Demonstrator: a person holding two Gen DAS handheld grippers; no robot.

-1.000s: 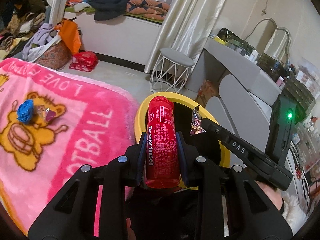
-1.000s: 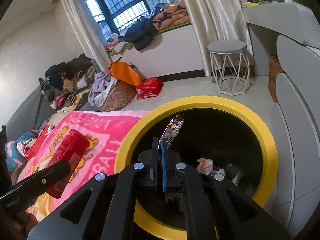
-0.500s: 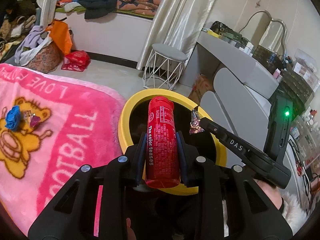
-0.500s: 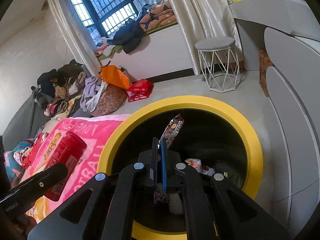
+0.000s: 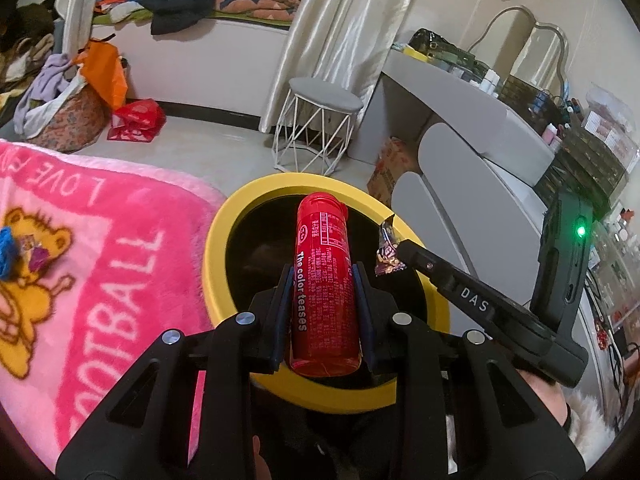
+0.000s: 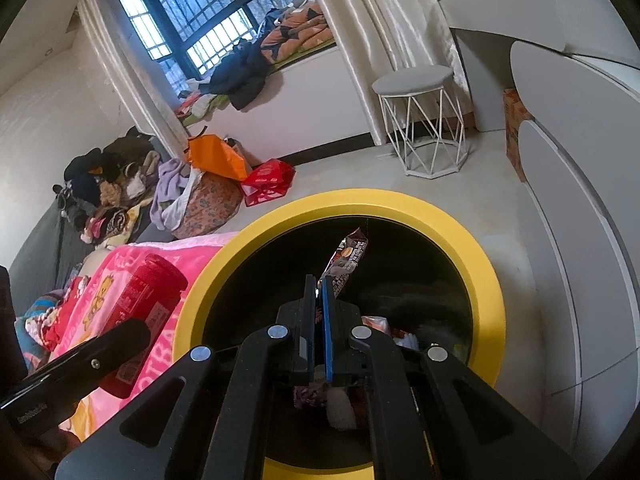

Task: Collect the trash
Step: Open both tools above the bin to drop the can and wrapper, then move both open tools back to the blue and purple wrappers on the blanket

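Left wrist view: my left hand-held gripper (image 5: 322,280), clamped on the red can (image 5: 325,280), has drifted over the yellow-rimmed bin (image 5: 218,240) at 12 o'clock, while my right hand-held gripper (image 6: 317,292) pinches a wrapper (image 6: 346,260) above it, ready to drop.

Each camera sits just behind its own tongs and looks forward and down along them, close above the yellow-rimmed bin (image 5: 224,236). The left view faces the vanity side, the right view the window (image 6: 208,28). Both share the bin (image 6: 404,208), stool (image 5: 324,96) and pink blanket (image 5: 120,240).
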